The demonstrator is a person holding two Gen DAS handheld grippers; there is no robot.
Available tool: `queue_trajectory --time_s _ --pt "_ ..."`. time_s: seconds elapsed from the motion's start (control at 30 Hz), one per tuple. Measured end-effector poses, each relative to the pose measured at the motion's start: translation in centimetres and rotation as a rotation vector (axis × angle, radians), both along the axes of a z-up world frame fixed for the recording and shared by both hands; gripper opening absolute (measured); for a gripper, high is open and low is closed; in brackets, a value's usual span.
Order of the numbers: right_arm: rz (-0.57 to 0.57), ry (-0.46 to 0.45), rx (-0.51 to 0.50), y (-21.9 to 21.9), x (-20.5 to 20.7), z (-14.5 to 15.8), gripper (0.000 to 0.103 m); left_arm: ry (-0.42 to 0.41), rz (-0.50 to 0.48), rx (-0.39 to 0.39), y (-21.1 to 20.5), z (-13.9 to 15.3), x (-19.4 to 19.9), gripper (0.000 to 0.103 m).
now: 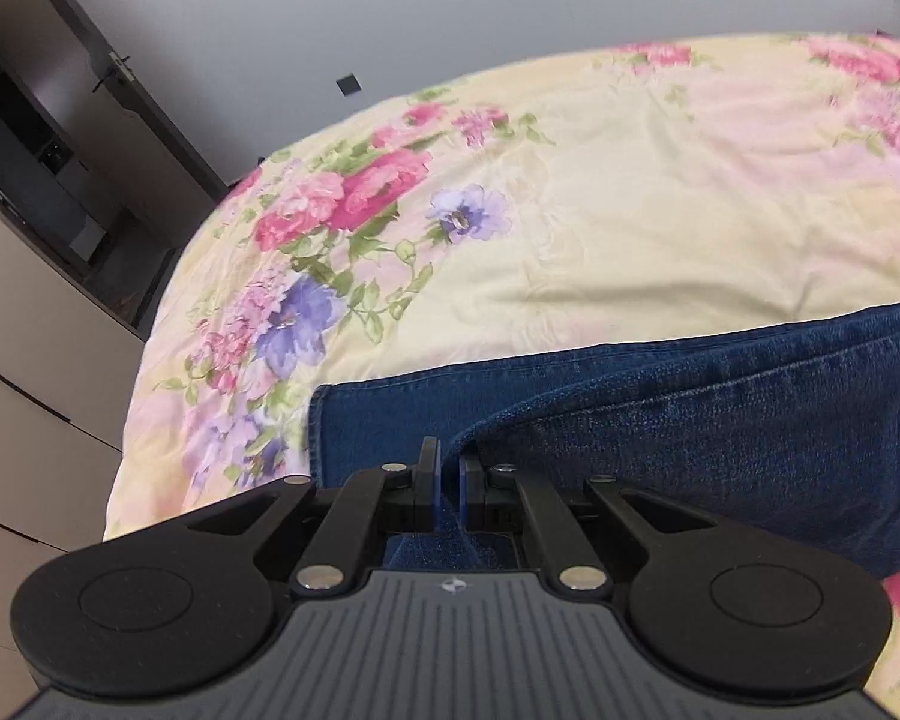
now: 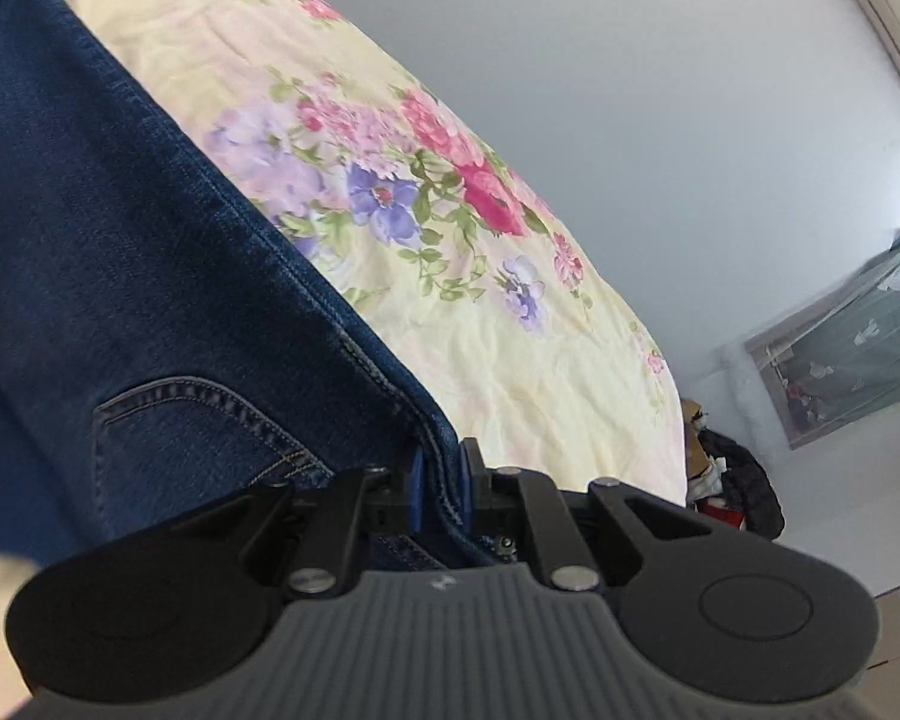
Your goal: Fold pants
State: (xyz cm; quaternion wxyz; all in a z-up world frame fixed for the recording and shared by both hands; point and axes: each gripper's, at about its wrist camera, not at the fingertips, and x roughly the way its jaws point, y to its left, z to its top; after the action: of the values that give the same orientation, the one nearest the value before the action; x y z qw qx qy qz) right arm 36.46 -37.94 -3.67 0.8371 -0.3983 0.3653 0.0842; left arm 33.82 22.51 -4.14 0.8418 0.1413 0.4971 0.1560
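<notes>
Operator: Gripping both ends now. Confirm tool status, near first.

Checker: Left tool [image 1: 448, 483] is pinching a raised fold of the jeans [image 1: 660, 420] close to the leg hem. Right tool [image 2: 439, 489] is pinching the side seam edge at the waist end, just beside the front pocket [image 2: 210, 426].

Operator: Step in hand?

Checker: By my judgement, the carry of a fold: each tool holds one edge off the bed [image 1: 600, 180]. Next move calls for level, matched travel of both tools, then lining the held edge up with the one beneath before release.

Operator: Condition of the jeans?

Checker: Dark blue denim, contrast stitching, lying along the near side of the floral sheet; far side of the bed is bare sheet.
</notes>
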Motion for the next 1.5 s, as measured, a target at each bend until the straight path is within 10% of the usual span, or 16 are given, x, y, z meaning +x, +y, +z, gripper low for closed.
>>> queue_trajectory --time_s 0.47,0.63,0.7,0.97,1.17,1.43,1.5 --pt "-0.056 0.155 -0.016 1.9 9.8 -12.4 0.006 0.200 -0.045 0.076 0.1 -11.7 8.5 0.017" --pt "-0.073 0.128 -0.039 2.1 9.4 -12.0 0.014 0.172 -0.095 0.162 0.1 -11.3 7.8 0.058" --pt "-0.089 0.069 -0.062 2.2 8.8 -11.4 0.042 0.135 -0.117 0.149 0.5 -9.9 7.0 0.078" --pt "-0.170 0.024 0.140 3.5 3.1 -7.4 0.049 0.052 -0.168 -0.013 2.1 -2.7 0.9 0.078" --pt "-0.171 0.111 0.203 5.9 -2.2 -9.0 0.049 0.105 -0.364 -0.026 0.6 -4.4 -6.3 0.077" --pt "-0.260 0.118 0.227 6.1 -4.5 -9.9 0.050 0.192 -0.552 0.283 -1.4 -11.6 -10.4 0.075" --pt "-0.271 0.119 0.210 6.0 -4.6 -9.8 0.052 0.191 -0.553 0.311 -1.1 -12.1 -10.3 0.051"
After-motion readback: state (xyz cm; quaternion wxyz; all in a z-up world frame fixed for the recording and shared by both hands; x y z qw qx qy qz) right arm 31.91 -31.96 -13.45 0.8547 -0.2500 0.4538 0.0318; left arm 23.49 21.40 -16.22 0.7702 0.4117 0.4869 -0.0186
